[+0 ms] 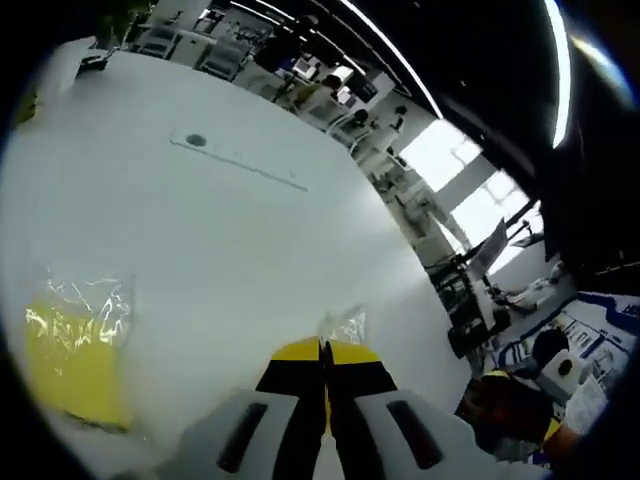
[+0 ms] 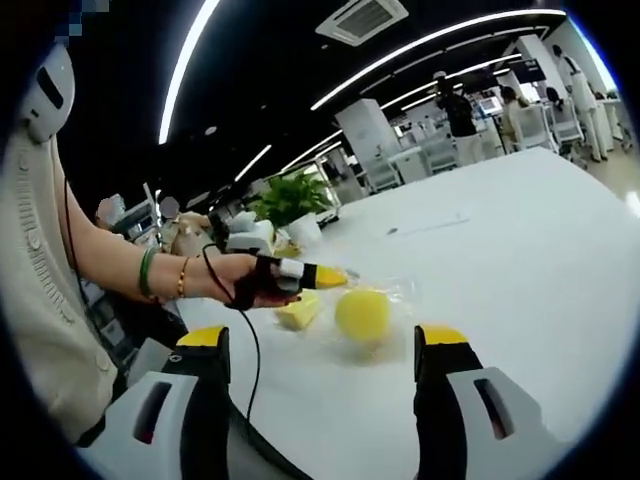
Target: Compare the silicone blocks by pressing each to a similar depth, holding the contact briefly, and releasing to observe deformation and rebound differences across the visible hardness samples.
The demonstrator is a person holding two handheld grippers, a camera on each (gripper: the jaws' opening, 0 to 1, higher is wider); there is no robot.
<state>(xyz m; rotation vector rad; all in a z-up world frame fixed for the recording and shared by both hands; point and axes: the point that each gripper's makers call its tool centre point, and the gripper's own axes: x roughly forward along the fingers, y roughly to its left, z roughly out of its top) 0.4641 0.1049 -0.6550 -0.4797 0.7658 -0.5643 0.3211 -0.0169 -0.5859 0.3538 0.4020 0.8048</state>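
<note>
White table (image 2: pixel 540 250) bears a bagged yellow silicone ball (image 2: pixel 362 314) ahead, between the wide-open right gripper (image 2: pixel 325 350) jaws; left gripper (image 1: pixel 325 360) closed, empty.

The room is bright. Long ceiling light strips (image 2: pixel 420 45) shine white against a dark ceiling. Above and right of the left gripper's jaws, big windows (image 1: pixel 470 185) glow so white that nothing shows in them. The white table (image 1: pixel 220 230) looks washed out. A clear plastic bag (image 1: pixel 75 310) left of those jaws sparkles with glare. Straight lines bend near the edges, and far things look blurry.
</note>
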